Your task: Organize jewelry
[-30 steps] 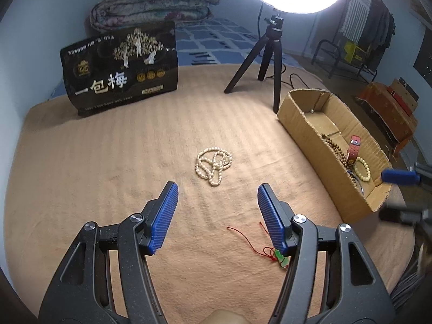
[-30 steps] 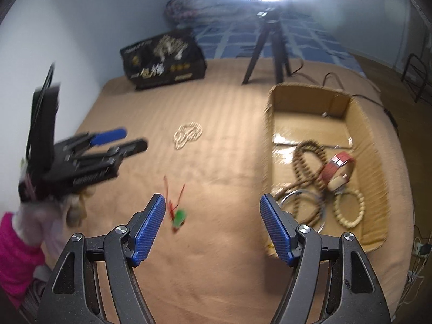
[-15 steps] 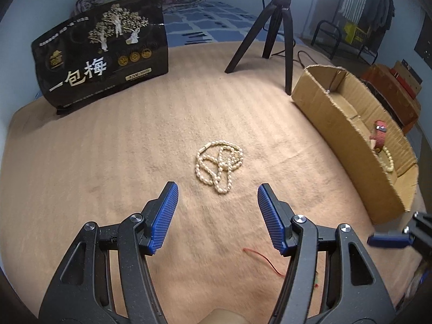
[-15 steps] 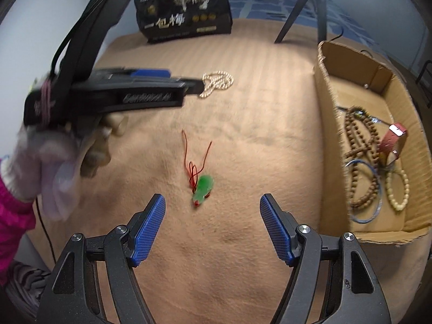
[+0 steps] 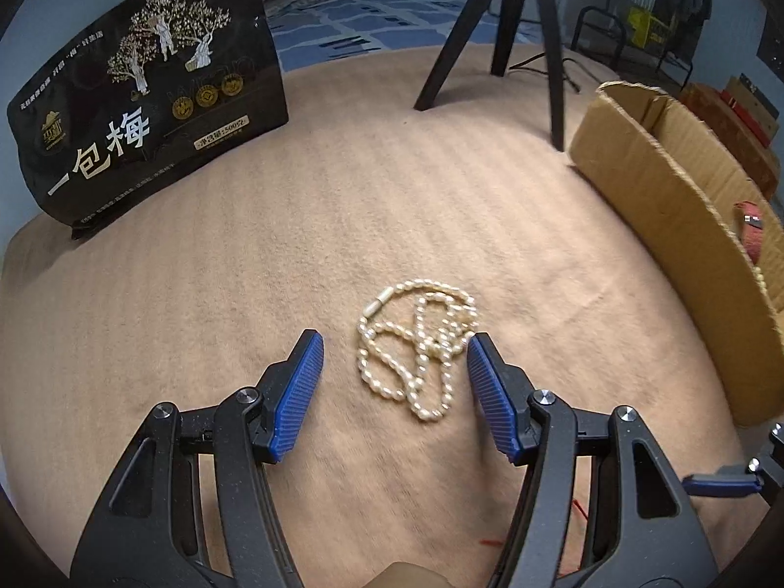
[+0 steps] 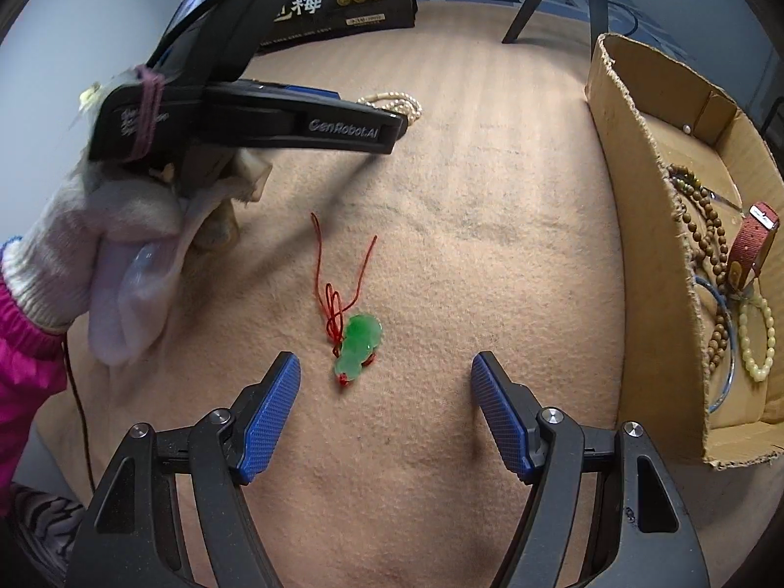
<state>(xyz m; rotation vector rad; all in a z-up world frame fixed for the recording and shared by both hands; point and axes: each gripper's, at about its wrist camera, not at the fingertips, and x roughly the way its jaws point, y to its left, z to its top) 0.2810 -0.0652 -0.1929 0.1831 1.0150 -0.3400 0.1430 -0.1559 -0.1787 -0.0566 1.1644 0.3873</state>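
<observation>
A white pearl necklace [image 5: 416, 343] lies coiled on the tan blanket, between the tips of my open left gripper [image 5: 394, 367]; it also shows in the right wrist view [image 6: 392, 100]. A green jade pendant [image 6: 360, 340] on a red cord [image 6: 333, 274] lies just ahead of my open right gripper [image 6: 387, 392], nearer its left finger. The left gripper [image 6: 397, 127] shows from the side in the right wrist view, held by a gloved hand. A cardboard box [image 6: 637, 245] at the right holds wooden beads [image 6: 705, 225], a red strap [image 6: 752, 237] and a pale bead bracelet [image 6: 757, 333].
A black snack bag [image 5: 142, 112] stands at the back left. A black tripod [image 5: 519, 34] stands at the back, beside the box [image 5: 661, 186]. The right gripper's tip [image 5: 720, 485] shows at the lower right of the left wrist view.
Both grippers moved forward and down. The left one closed in on the pearl necklace, the right one on the green pendant. Both stayed open.
</observation>
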